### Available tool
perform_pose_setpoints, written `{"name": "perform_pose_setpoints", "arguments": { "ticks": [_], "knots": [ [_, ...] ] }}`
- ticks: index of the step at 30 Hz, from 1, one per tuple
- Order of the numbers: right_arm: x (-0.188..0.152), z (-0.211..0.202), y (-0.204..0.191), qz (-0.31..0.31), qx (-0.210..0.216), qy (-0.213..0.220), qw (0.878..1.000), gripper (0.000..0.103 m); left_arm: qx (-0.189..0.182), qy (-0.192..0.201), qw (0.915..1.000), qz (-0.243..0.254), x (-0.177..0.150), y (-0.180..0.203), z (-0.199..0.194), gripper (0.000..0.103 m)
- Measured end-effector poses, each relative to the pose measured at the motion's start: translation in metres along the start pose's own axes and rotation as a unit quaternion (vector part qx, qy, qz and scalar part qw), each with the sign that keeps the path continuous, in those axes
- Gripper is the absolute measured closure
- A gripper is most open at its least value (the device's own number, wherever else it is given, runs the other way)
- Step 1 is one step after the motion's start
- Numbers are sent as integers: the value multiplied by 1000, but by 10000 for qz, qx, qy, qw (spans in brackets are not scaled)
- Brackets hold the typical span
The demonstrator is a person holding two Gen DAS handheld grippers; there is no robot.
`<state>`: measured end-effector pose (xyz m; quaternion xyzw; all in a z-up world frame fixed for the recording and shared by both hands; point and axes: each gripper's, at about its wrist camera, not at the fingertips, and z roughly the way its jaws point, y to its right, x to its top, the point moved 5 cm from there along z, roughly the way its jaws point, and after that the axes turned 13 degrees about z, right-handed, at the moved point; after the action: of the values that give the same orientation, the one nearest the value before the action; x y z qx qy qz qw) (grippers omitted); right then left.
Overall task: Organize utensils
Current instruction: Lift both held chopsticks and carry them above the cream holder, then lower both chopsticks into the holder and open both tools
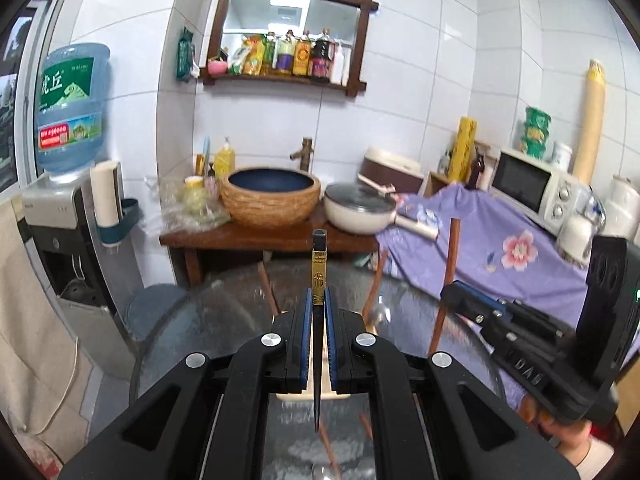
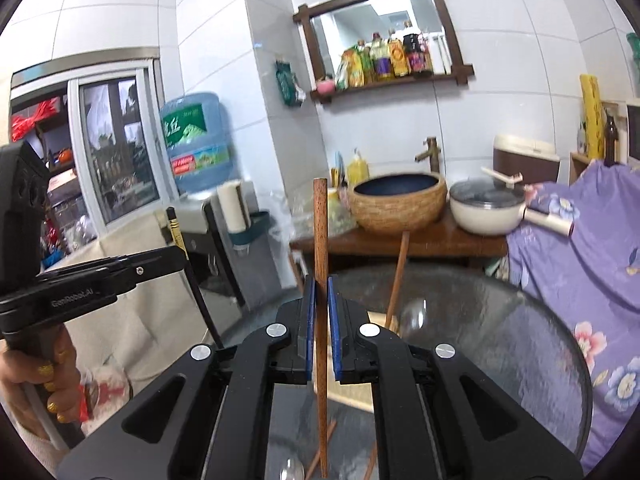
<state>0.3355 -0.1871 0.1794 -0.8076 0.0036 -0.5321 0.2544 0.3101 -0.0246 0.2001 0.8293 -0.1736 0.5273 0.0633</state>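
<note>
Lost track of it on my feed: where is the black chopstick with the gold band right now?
The black chopstick stands upright, clamped in the left gripper above the glass table; in the right wrist view it shows at the left, beside the water dispenser.

A: Chopstick colours? 
B: Black chopstick [image 1: 317,360] with gold patterned band; reddish-brown wooden chopstick [image 2: 321,320].

A: Tool pads [image 1: 305,340]? 
B: Blue. Cloth [image 1: 500,248], frame right: purple, pink floral.

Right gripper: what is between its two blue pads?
In the right wrist view, a brown wooden chopstick stands upright between the right gripper's pads, clamped.
</note>
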Motion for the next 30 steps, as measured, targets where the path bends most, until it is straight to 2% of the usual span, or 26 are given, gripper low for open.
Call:
{"name": "perform_pose_setpoints", "arguments": {
  "ticks": [6,10,15,20,30],
  "knots": [
    [40,26,-11,-71,-235,442,9987,96,283,165,9994,-148,39,-8,24,97],
    [58,46,-15,-278,-501,830,9949,96,421,225,9986,-207,50,-11,42,97],
    [65,72,-7,-271,-699,1054,9916,96,660,316,9967,-347,51,-22,62,97],
    [53,93,4,-260,-754,1123,9905,96,707,266,9961,-453,36,-28,80,97],
    [0,112,19,-389,-755,762,9935,96,562,-63,9977,-377,-15,-25,104,97]
  ]
}}
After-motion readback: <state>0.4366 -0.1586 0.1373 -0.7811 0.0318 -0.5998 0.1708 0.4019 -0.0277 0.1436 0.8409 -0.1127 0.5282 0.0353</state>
